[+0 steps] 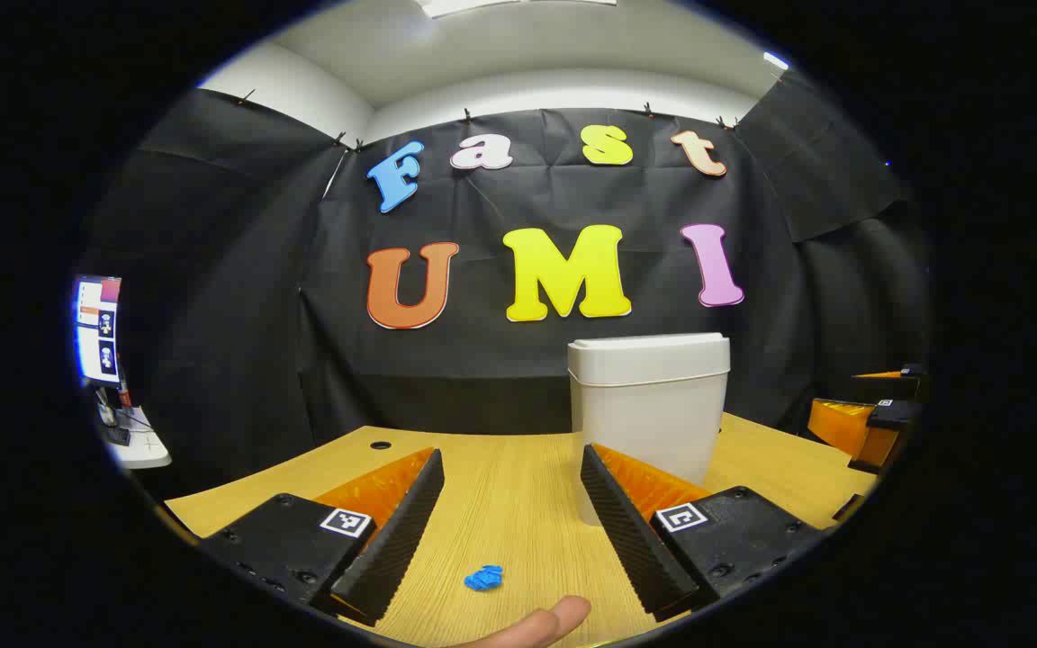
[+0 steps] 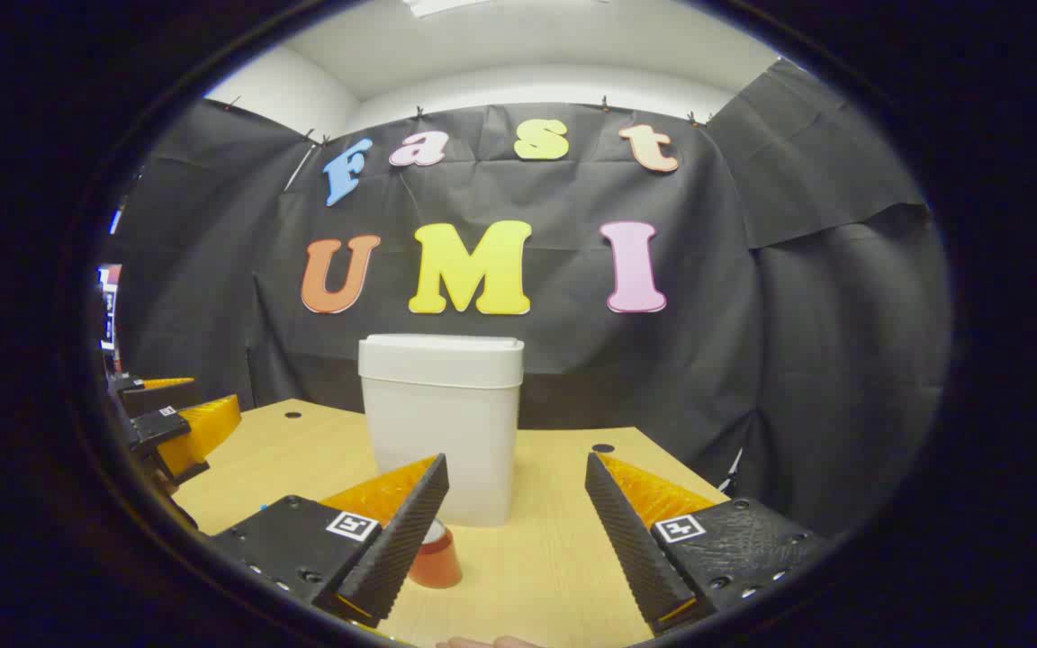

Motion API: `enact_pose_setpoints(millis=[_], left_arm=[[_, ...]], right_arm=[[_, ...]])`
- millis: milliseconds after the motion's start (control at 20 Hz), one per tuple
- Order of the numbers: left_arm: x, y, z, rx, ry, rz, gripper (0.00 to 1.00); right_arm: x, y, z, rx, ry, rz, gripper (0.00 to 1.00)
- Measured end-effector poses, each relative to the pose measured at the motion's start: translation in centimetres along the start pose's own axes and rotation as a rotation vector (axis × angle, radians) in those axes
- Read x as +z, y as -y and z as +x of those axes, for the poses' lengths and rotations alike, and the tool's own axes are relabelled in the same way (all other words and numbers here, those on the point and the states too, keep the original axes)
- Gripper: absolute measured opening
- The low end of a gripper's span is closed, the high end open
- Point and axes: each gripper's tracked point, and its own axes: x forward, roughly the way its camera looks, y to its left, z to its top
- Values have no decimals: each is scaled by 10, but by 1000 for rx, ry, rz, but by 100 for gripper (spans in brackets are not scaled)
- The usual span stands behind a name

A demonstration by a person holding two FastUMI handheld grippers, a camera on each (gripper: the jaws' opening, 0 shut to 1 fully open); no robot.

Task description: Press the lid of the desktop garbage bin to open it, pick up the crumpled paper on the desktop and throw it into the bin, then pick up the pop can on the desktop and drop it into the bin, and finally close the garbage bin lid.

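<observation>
A white garbage bin (image 1: 647, 409) stands on the wooden desk (image 1: 500, 486) with its lid (image 1: 648, 357) down. In the left gripper view my left gripper (image 1: 511, 468) is open, held in front of the bin and a little to its left. A small blue crumpled paper (image 1: 483, 578) lies on the desk below and between its fingers. In the right gripper view my right gripper (image 2: 516, 475) is open, with the bin (image 2: 442, 423) ahead to the left. A red pop can (image 2: 434, 556) stands on the desk in front of the bin, partly hidden by the left finger.
The other gripper (image 2: 178, 421) hangs at the left edge of the right gripper view, and at the right edge (image 1: 874, 416) of the left gripper view. A fingertip (image 1: 544, 623) pokes in at the bottom. A side table with a screen (image 1: 97, 328) stands far left.
</observation>
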Motion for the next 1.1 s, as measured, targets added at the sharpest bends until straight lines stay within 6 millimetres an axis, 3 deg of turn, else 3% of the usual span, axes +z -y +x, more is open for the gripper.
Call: enact_pose_setpoints(millis=[200, 650, 1100], left_arm=[[-7, -8, 6, 20, -24, 8, 98], [-10, -12, 9, 39, -33, 1, 99], [-11, -9, 6, 27, -35, 13, 99]], right_arm=[[0, 16, 2, -28, 0, 21, 98], [-2, 28, 1, -33, 10, 12, 95], [-2, 26, 2, -6, -15, 46, 95]])
